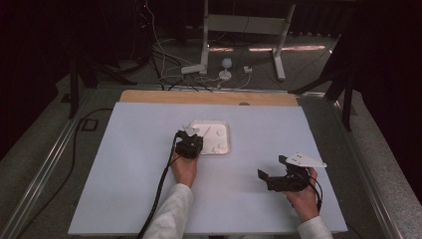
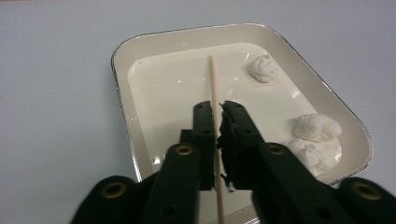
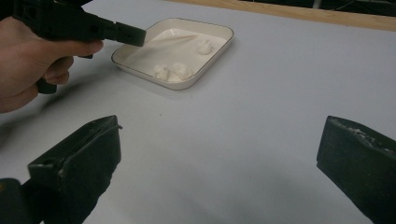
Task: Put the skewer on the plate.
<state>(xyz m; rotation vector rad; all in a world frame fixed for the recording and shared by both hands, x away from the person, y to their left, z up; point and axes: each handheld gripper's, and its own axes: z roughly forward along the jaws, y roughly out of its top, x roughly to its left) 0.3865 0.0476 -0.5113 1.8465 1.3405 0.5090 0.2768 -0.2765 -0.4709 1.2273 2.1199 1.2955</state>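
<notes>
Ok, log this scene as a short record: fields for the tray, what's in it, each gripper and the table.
tray: white, rectangular, rounded corners, on the table
contents: three white lumps, one alone, two side by side; none touches the stick
stick: thin wooden skewer, tip over the tray floor
left gripper: over the tray's near edge, fingers shut on the stick
right gripper: open, nothing between its fingers, held away from the tray
table: pale sheet, wooden strip along the far edge
</notes>
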